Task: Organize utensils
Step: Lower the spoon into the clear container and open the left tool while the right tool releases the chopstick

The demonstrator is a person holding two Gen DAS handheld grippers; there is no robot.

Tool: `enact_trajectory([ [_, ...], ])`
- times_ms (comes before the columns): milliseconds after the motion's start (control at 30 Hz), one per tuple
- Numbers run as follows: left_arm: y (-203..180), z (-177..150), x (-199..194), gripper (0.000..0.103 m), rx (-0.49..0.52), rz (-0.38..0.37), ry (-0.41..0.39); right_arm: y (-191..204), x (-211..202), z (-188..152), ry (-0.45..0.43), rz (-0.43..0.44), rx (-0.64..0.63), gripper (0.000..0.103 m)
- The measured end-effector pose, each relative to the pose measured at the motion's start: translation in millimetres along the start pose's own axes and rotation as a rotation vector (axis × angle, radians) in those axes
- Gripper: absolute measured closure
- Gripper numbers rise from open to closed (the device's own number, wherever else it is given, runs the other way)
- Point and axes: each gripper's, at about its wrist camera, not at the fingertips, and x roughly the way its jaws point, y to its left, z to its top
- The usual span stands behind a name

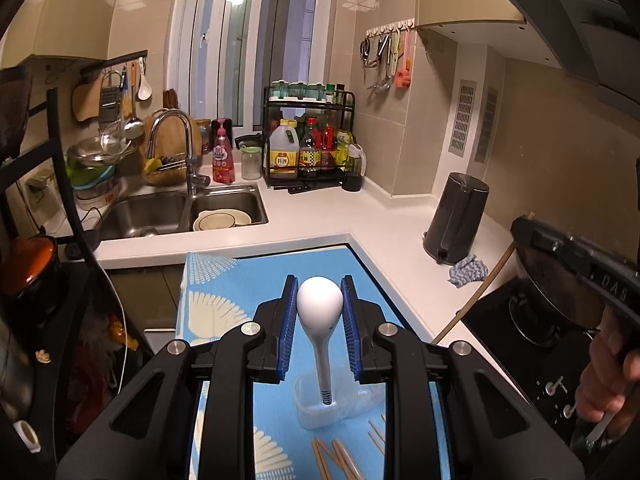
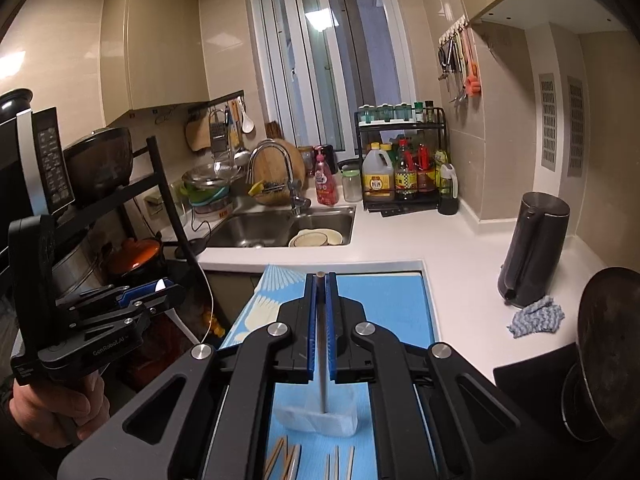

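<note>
My left gripper [image 1: 319, 304] is shut on the bowl of a white spoon [image 1: 320, 300]. The spoon hangs handle-down, its tip inside a clear plastic holder [image 1: 334, 408] on the blue patterned mat [image 1: 224, 300]. My right gripper [image 2: 320, 312] is shut on a thin metal utensil [image 2: 325, 384], held upright with its lower end in the same clear holder [image 2: 320, 420]. Several wooden and metal chopsticks [image 2: 304, 462] lie on the mat in front of the holder, also seen in the left wrist view [image 1: 340, 460]. The left gripper also shows at the left of the right wrist view [image 2: 158, 292].
A white L-shaped counter [image 1: 320, 216] runs behind the mat, with a steel sink [image 1: 180, 212], a condiment rack [image 1: 308, 140] and a dark kettle [image 1: 456, 220]. A blue cloth [image 1: 468, 270] lies by the kettle. A stove with a pan [image 1: 560, 300] is at right. A shelf rack [image 2: 100, 200] stands left.
</note>
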Motion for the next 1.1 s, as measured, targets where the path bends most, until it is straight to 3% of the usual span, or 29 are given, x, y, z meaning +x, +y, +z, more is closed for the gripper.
enact_trajectory([
  [133,3,-8,36,0.081,-0.010,0.009,0.041,-6,30,-18,0.007,-0.007,0.024,0.098],
  [333,8,-50,93,0.081,-0.024,0.005,0.129,-24,62,-62,0.021,-0.007,0.073,0.098],
  [600,15,-101,127,0.081,-0.054,0.017,0.188,-33,102,-124,0.119,-0.009,0.106,0.098],
  [767,13,-113,134,0.080,-0.056,-0.004,0.203,-32,108,-140,0.153,-0.025,0.105,0.095],
  [900,11,-112,126,0.055,-0.045,-0.003,0.178,-32,108,-143,0.181,-0.030,0.100,0.081],
  [933,11,-111,123,0.053,-0.043,-0.002,0.167,-31,106,-143,0.178,-0.038,0.096,0.074],
  [1100,11,-106,110,0.051,-0.051,-0.001,0.135,-30,96,-139,0.172,-0.054,0.086,0.068],
])
